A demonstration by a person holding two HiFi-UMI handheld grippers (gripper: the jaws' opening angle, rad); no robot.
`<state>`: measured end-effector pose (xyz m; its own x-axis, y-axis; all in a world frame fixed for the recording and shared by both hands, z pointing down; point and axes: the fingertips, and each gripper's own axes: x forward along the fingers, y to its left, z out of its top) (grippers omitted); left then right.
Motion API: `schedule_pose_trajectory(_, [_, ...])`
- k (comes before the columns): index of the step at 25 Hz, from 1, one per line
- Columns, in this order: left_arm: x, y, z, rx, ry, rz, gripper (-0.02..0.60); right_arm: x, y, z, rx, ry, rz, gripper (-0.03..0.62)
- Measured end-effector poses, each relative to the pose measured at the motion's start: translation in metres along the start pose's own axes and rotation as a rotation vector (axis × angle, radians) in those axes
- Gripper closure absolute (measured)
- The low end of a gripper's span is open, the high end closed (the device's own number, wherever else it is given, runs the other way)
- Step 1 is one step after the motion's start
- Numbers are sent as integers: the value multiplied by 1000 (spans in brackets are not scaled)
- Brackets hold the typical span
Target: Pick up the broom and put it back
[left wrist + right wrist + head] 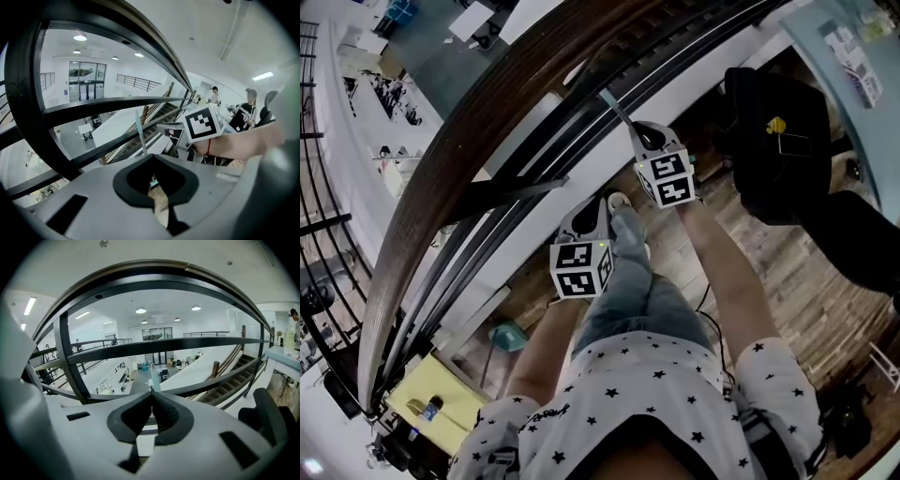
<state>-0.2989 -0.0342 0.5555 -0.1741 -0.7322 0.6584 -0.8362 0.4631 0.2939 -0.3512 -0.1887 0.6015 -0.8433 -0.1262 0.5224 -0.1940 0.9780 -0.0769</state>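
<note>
Only the thin, straight, pale grey-blue broom handle (613, 109) shows; its brush end cannot be seen in any view. One end of it is pinched at the very tips of the right tongs (643, 133), whose jaws are pressed together on it. From there, in the head view, it runs up and to the left, in line with the tongs, crossing the dark bars of the railing. In the left gripper view the broom handle (140, 133) stands nearly upright, tilted slightly left. In the right gripper view it (151, 383) is a short pale strip rising from the tong tips (151, 391).
</note>
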Motion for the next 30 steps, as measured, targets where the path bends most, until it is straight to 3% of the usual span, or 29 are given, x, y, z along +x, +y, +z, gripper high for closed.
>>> schedule_pose_trajectory(19, [26,16,-1,-10,34,6,571,81,-3,4,-58,61,61,465])
schedule_pose_trajectory(30, [33,21,-5,-18,56,7,571,112,-3,-2,-129,118,67,462])
